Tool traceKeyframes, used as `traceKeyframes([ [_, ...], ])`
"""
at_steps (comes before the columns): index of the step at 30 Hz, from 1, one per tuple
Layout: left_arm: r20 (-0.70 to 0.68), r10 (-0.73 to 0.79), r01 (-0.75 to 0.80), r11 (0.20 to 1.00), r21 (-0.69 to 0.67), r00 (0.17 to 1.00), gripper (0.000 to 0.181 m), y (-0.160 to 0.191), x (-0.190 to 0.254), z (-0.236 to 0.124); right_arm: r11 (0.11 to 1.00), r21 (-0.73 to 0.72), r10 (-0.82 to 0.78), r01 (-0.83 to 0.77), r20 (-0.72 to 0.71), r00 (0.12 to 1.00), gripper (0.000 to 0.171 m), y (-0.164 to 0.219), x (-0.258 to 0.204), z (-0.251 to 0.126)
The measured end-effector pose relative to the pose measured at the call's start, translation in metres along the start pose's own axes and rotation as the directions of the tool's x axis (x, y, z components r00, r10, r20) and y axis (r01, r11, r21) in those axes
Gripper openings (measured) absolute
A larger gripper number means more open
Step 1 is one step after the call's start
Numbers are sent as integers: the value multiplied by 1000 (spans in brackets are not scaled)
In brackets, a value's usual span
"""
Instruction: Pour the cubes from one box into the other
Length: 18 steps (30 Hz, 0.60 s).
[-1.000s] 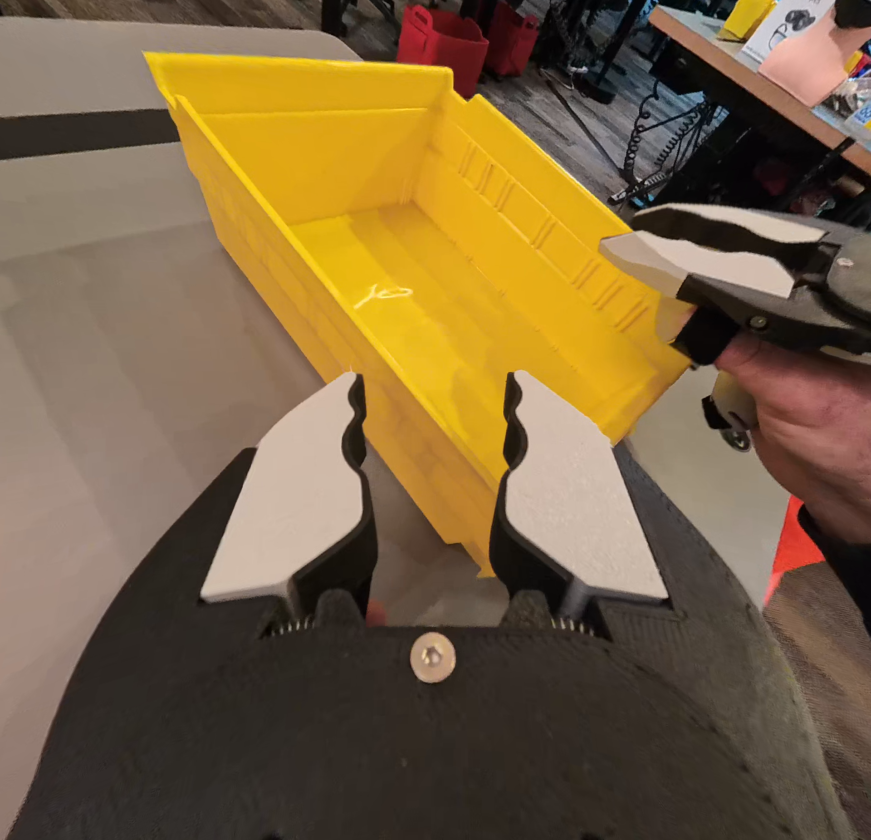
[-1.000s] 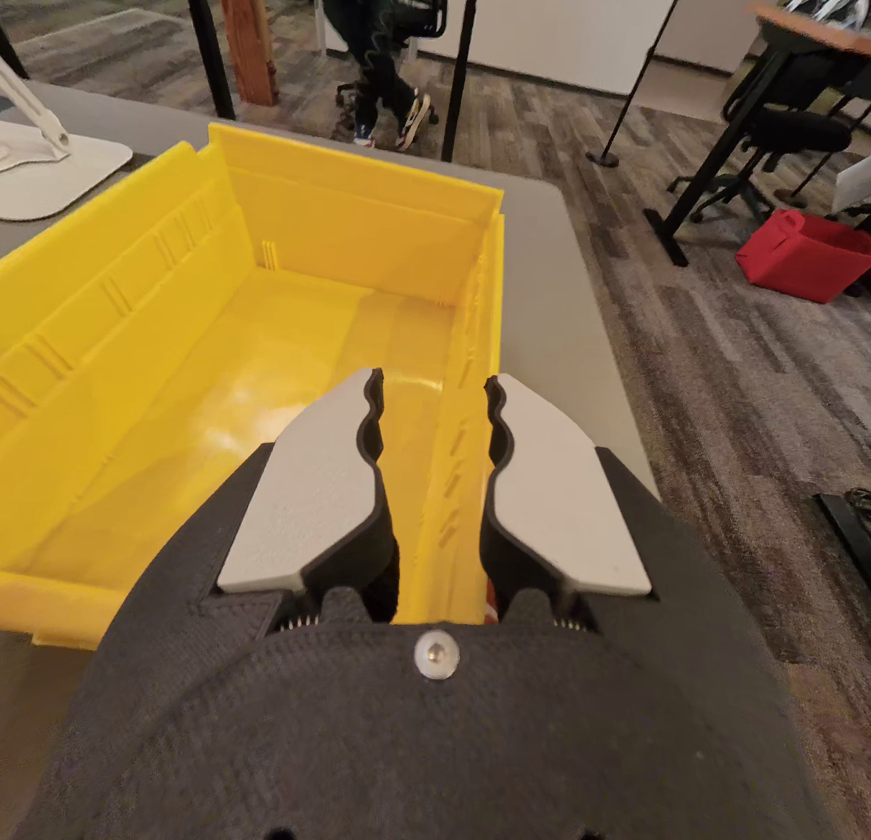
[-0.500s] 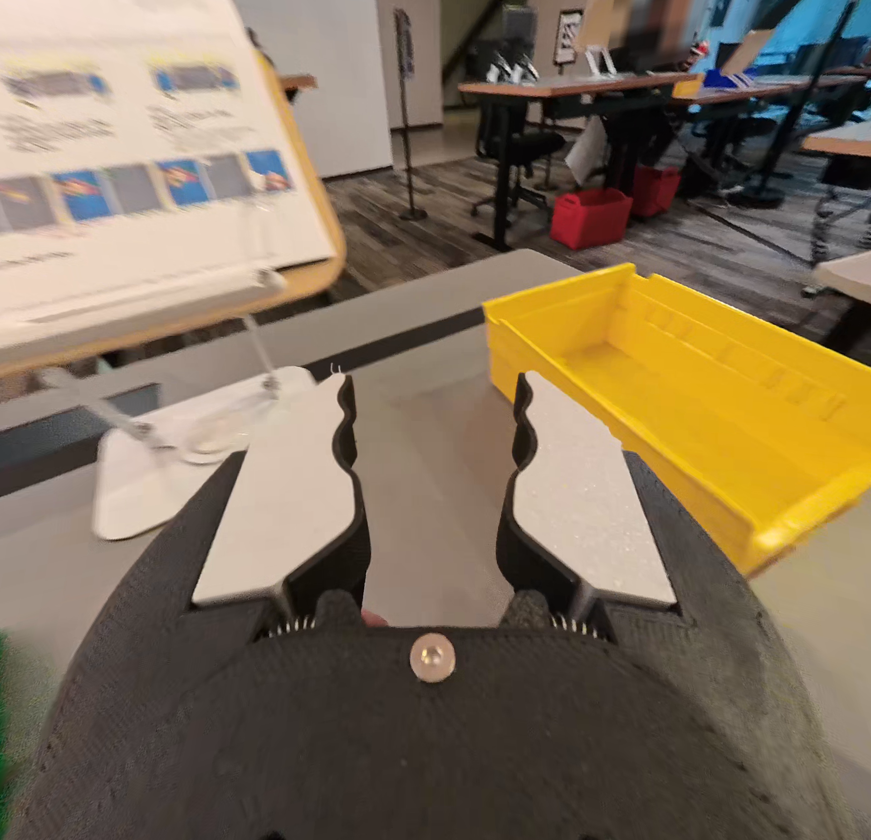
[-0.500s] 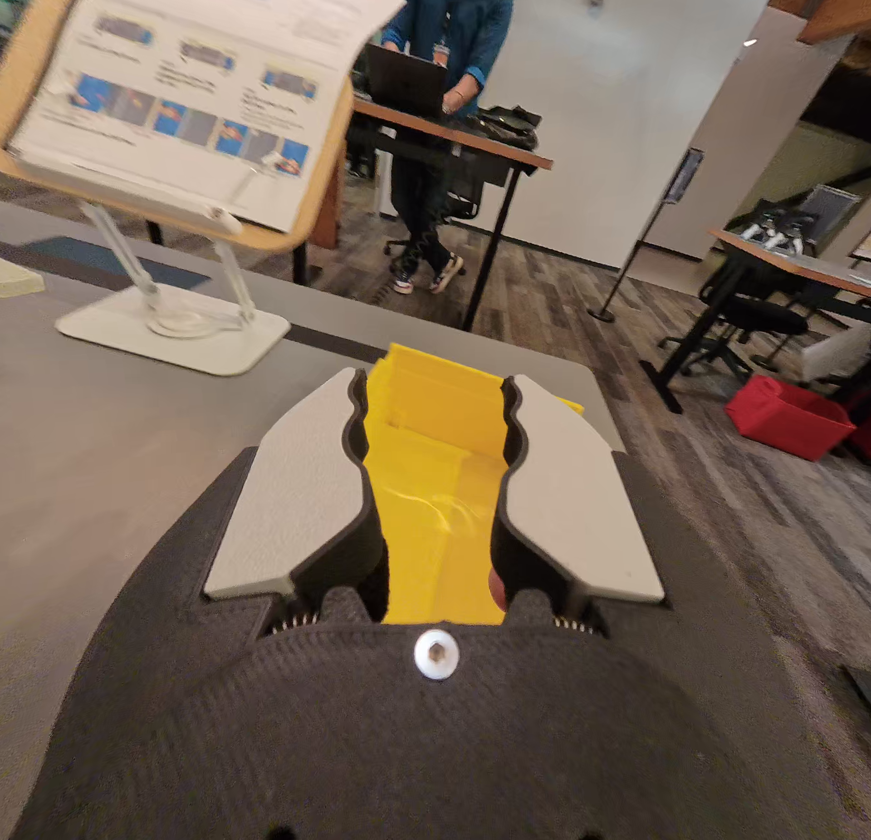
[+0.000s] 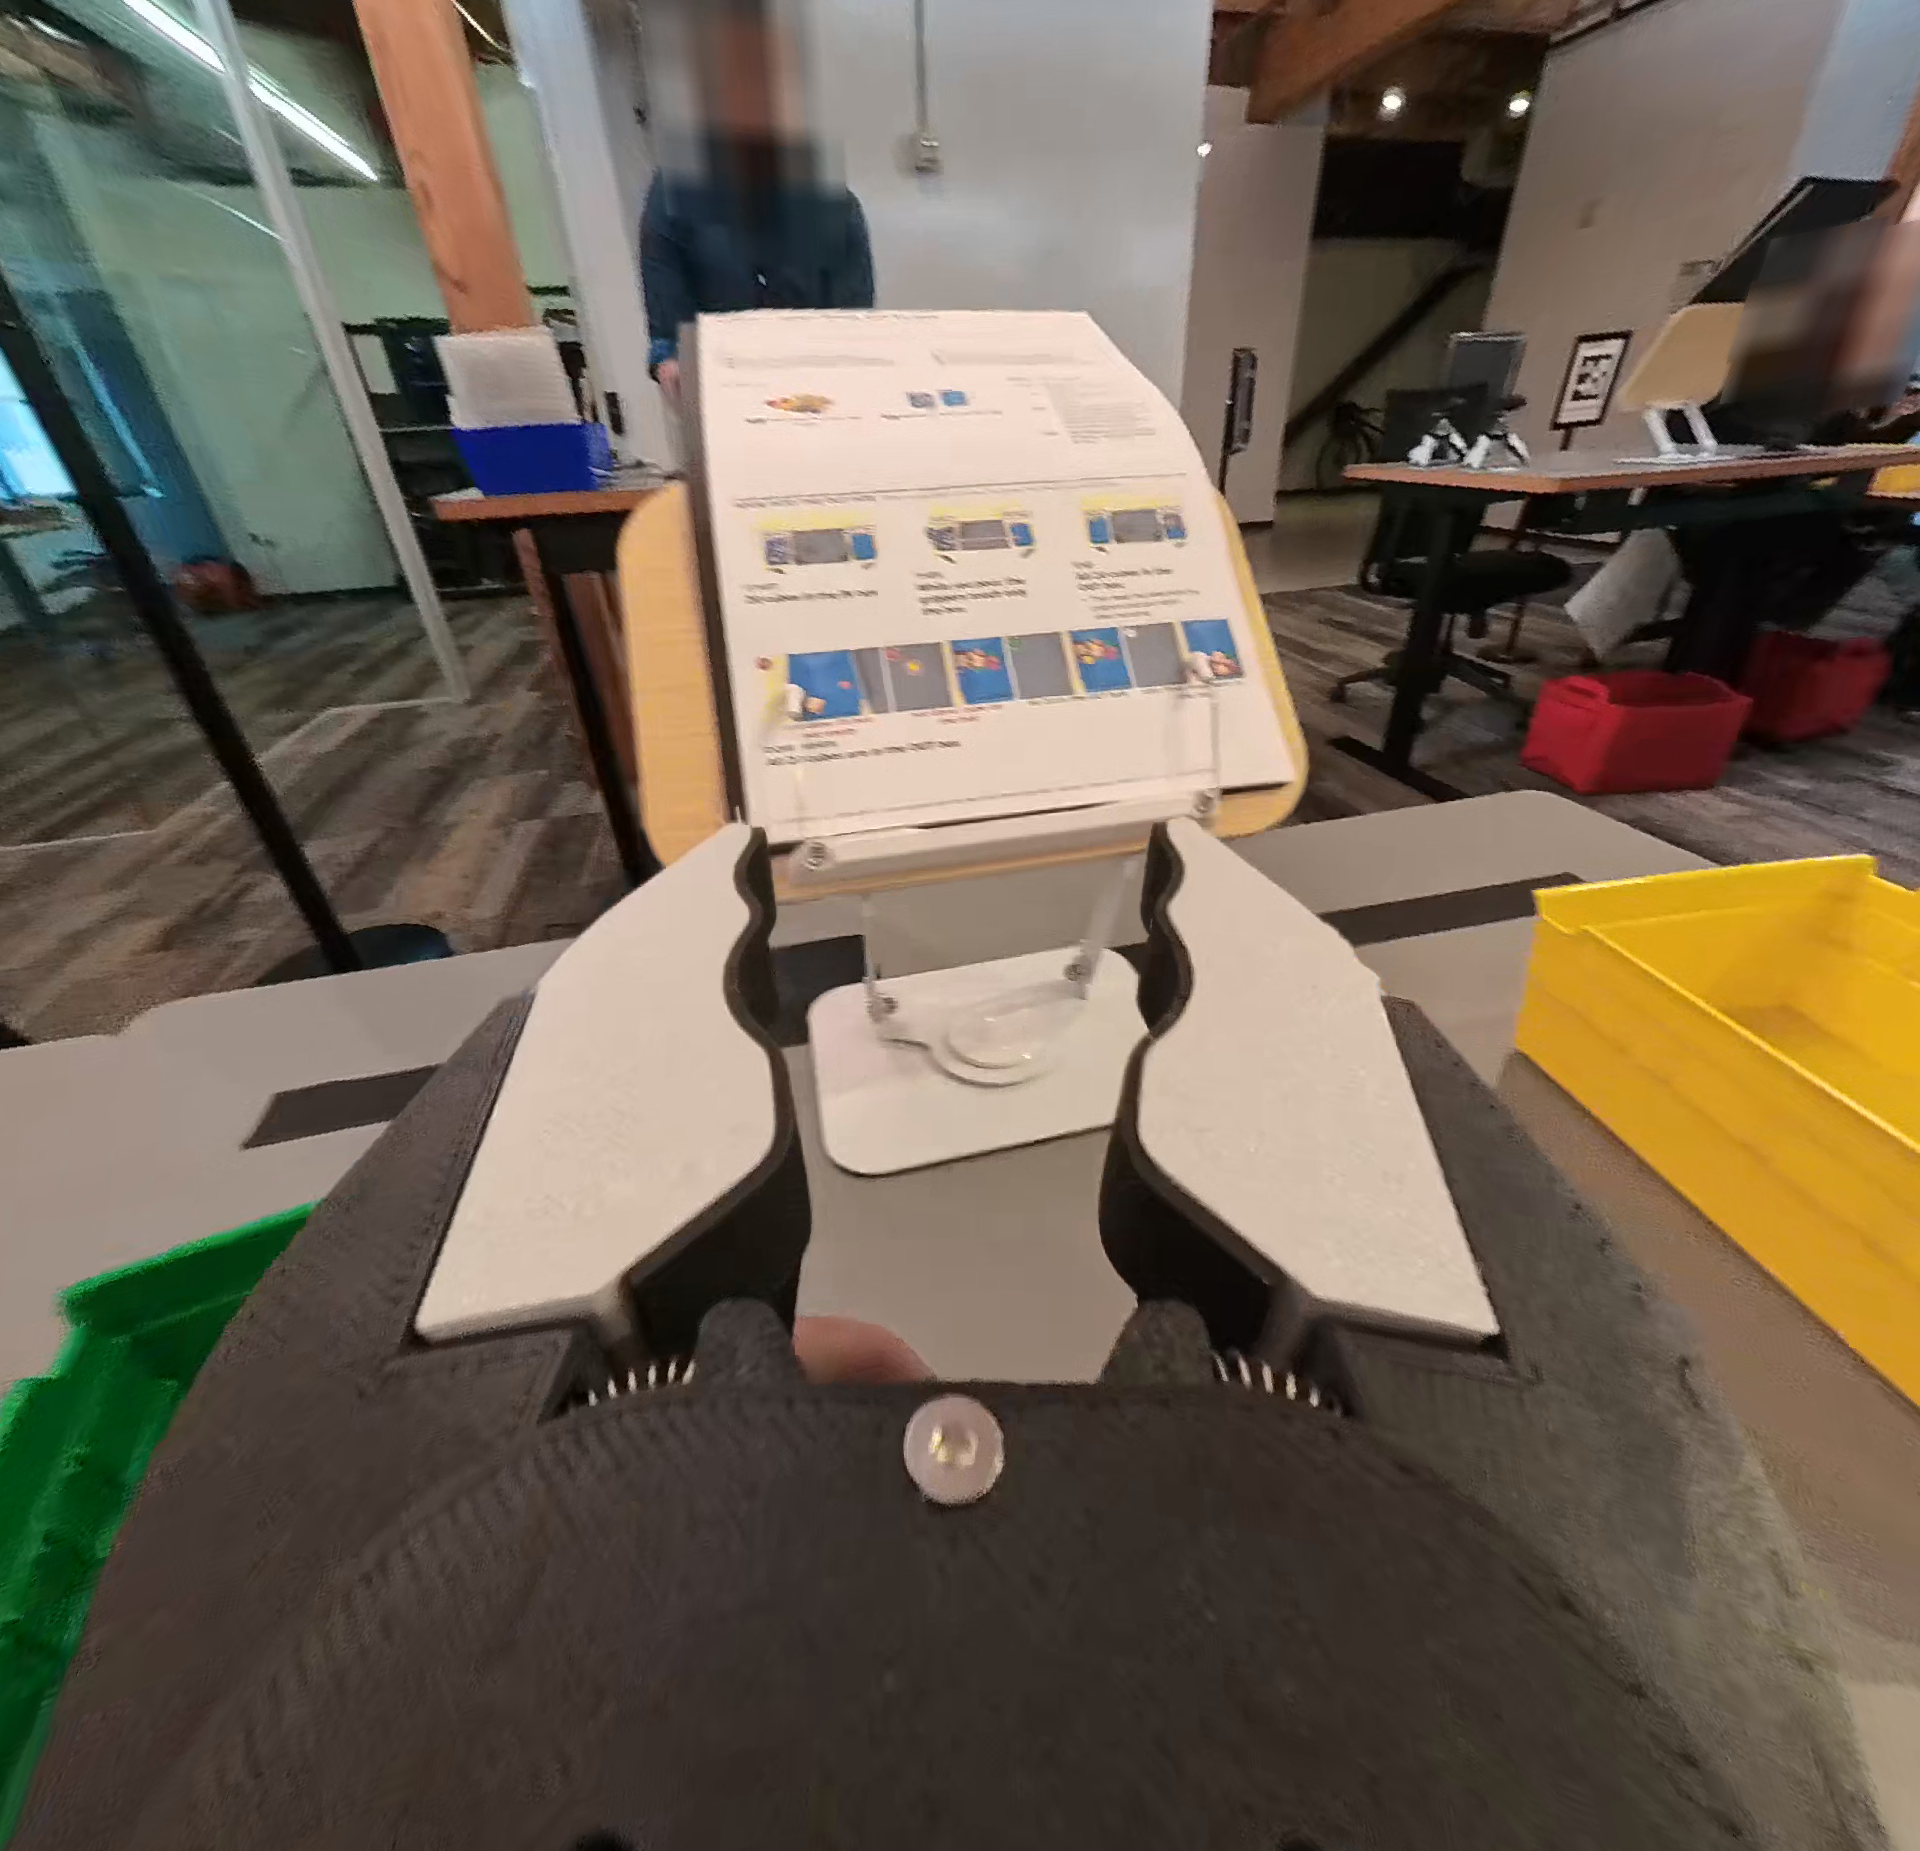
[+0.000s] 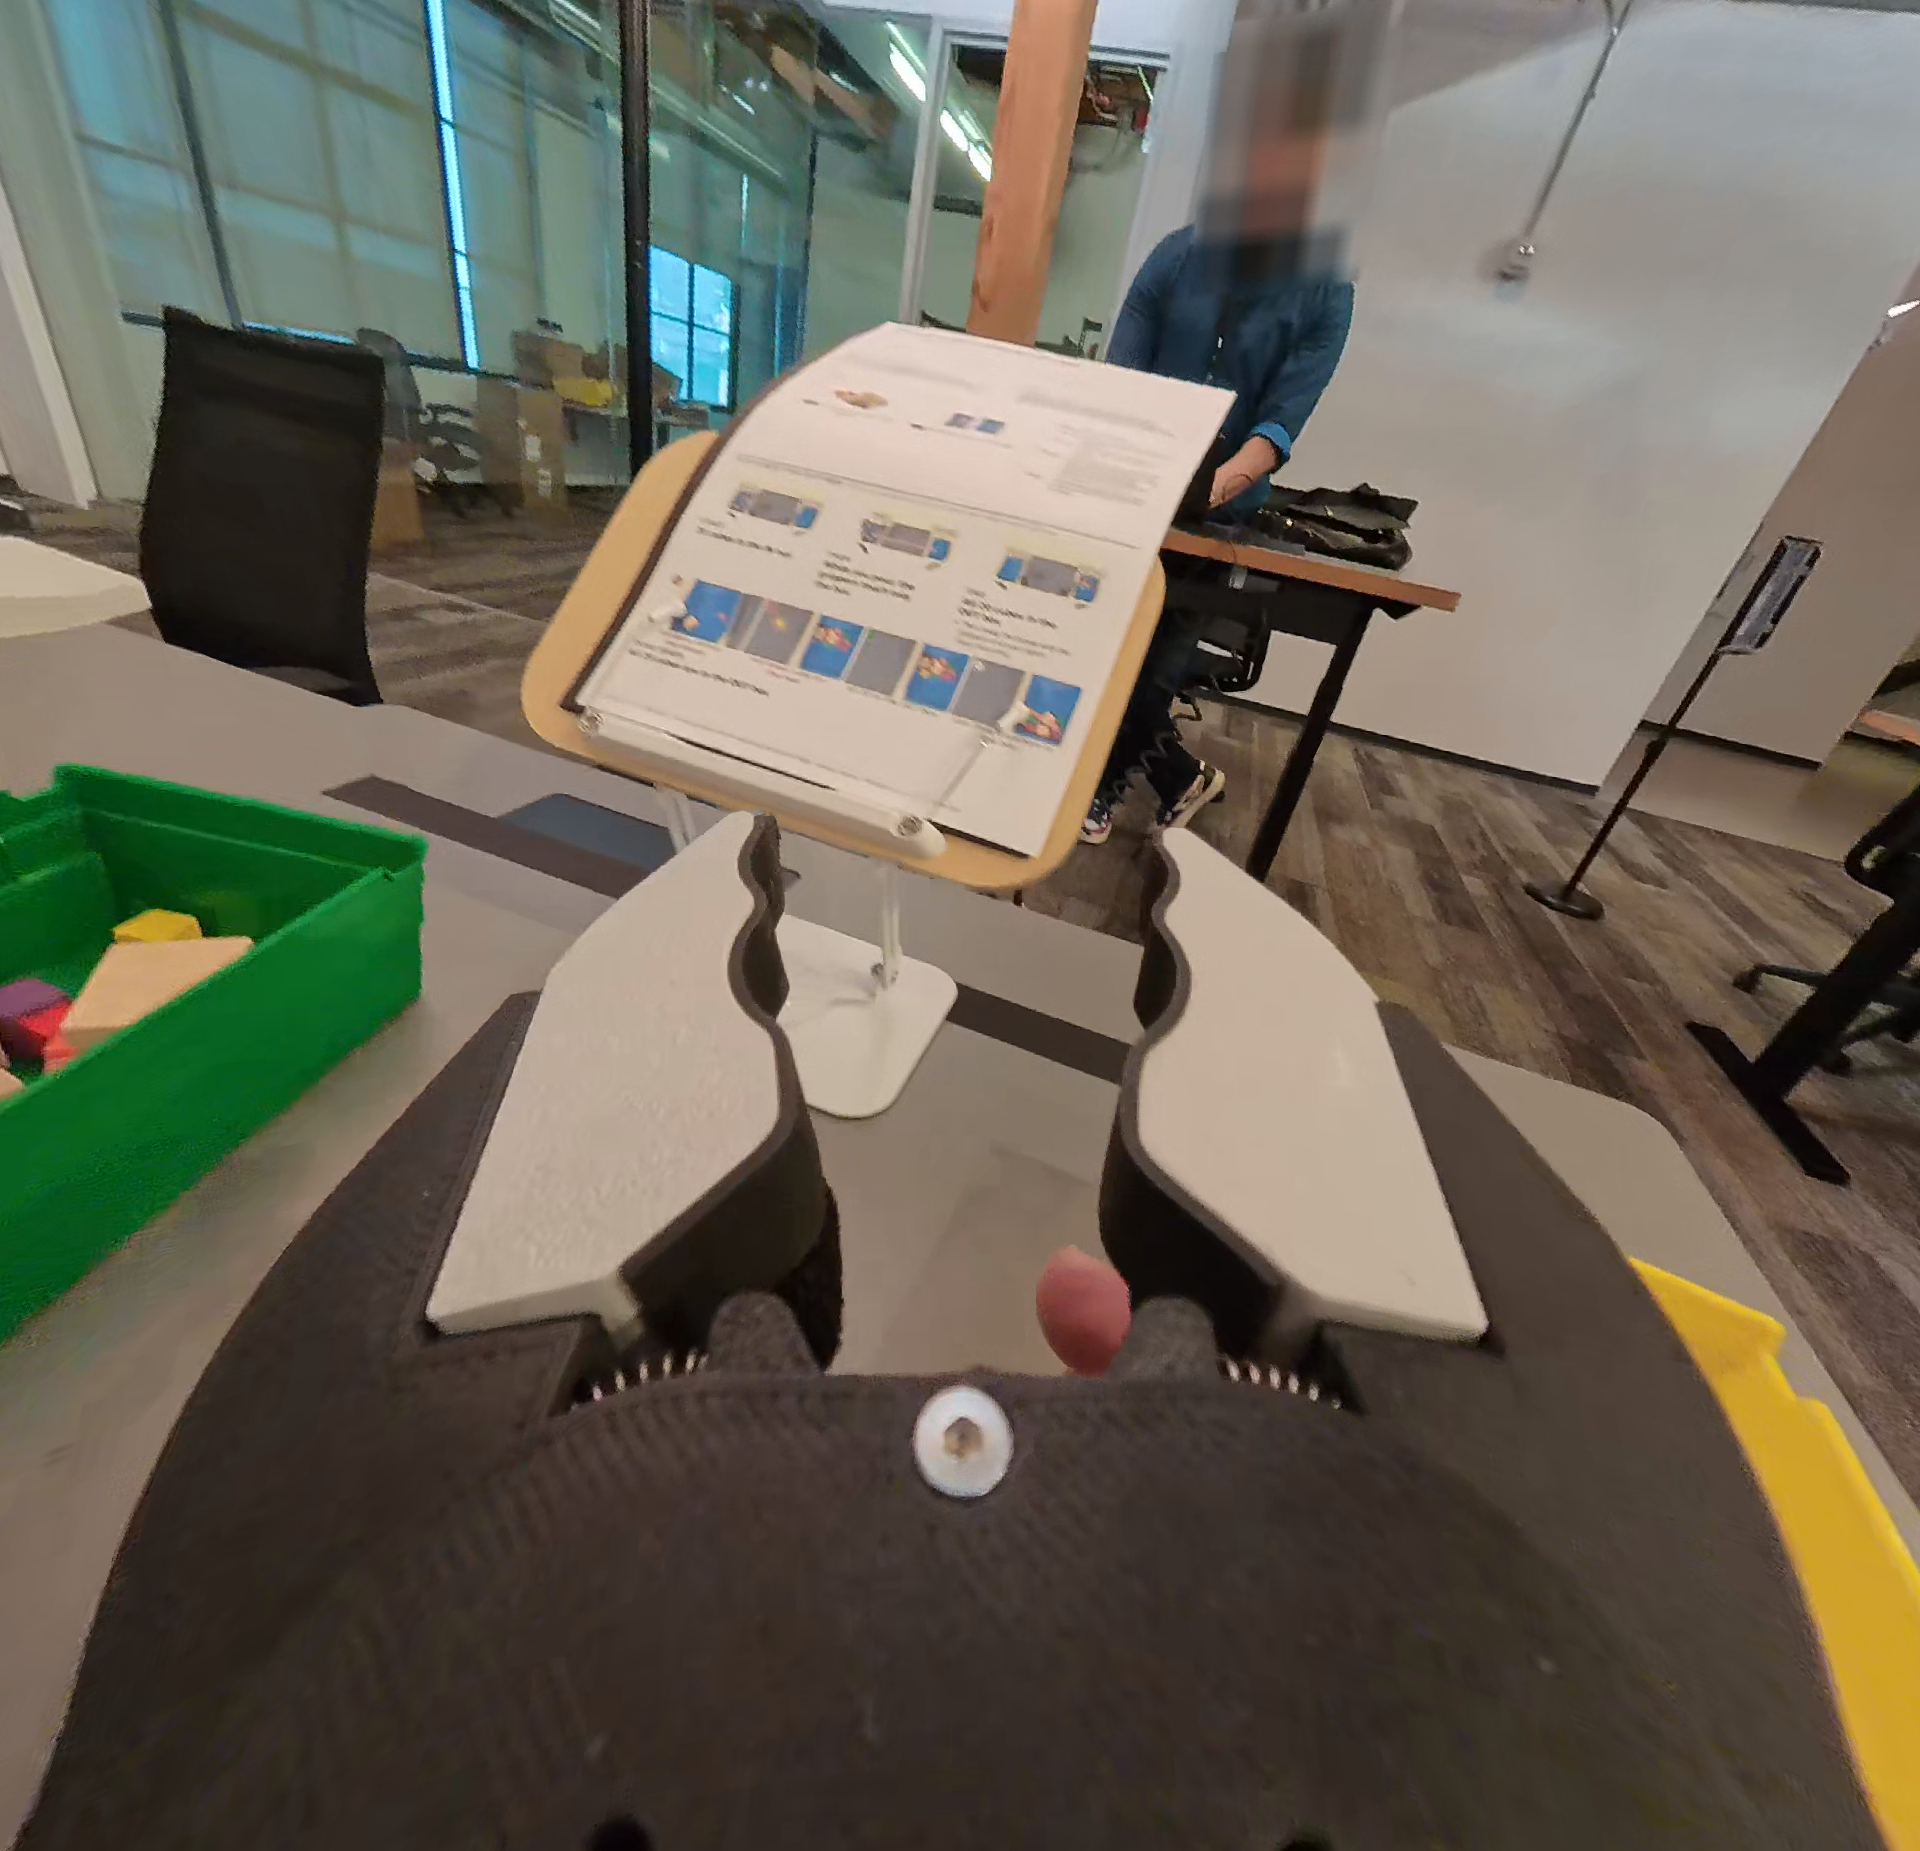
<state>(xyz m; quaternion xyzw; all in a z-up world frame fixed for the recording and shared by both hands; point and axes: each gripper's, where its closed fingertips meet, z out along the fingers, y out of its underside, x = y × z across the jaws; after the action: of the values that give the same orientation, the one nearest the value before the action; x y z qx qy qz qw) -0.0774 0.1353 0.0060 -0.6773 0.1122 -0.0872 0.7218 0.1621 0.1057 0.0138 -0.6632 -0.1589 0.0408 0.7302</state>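
Note:
An empty yellow box (image 5: 1714,1063) sits on the grey table at the right of the left wrist view; its edge (image 6: 1808,1489) shows at the lower right of the right wrist view. A green box (image 6: 187,1022) at the left of the right wrist view holds several coloured cubes (image 6: 156,970); its corner (image 5: 94,1386) shows at the lower left of the left wrist view. My left gripper (image 5: 956,856) is open and empty above the table between the boxes. My right gripper (image 6: 961,856) is open and empty, also raised.
A document stand (image 5: 966,575) with a printed sheet stands on a white base (image 5: 977,1074) at the table's far middle; it also shows in the right wrist view (image 6: 862,606). A person (image 6: 1236,347) works at a desk behind. Red bins (image 5: 1631,731) sit on the floor.
Both grippers have drawn back from the yellow box, lifted and turned left toward the document stand. The green box has come into view. Both stay open.

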Motion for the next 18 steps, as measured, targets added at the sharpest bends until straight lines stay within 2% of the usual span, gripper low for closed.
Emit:
traceKeyframes([
  [3,46,35,-36,999,22,998,68,-7,-17,-5,999,29,14,-15,15,1000,62,-14,-16,9],
  [9,95,7,-9,1000,25,995,69,-2,-40,-8,998,66,-6,4,18,1000,63,-32,-41,13],
  [14,86,-5,4,1000,8,996,73,6,-36,-4,1000,10,-21,21,-38,999,66,-16,-37,18],
  [18,52,16,-16,1000,-9,999,73,13,-18,5,999,-17,-30,29,-97,995,77,0,-25,16],
])
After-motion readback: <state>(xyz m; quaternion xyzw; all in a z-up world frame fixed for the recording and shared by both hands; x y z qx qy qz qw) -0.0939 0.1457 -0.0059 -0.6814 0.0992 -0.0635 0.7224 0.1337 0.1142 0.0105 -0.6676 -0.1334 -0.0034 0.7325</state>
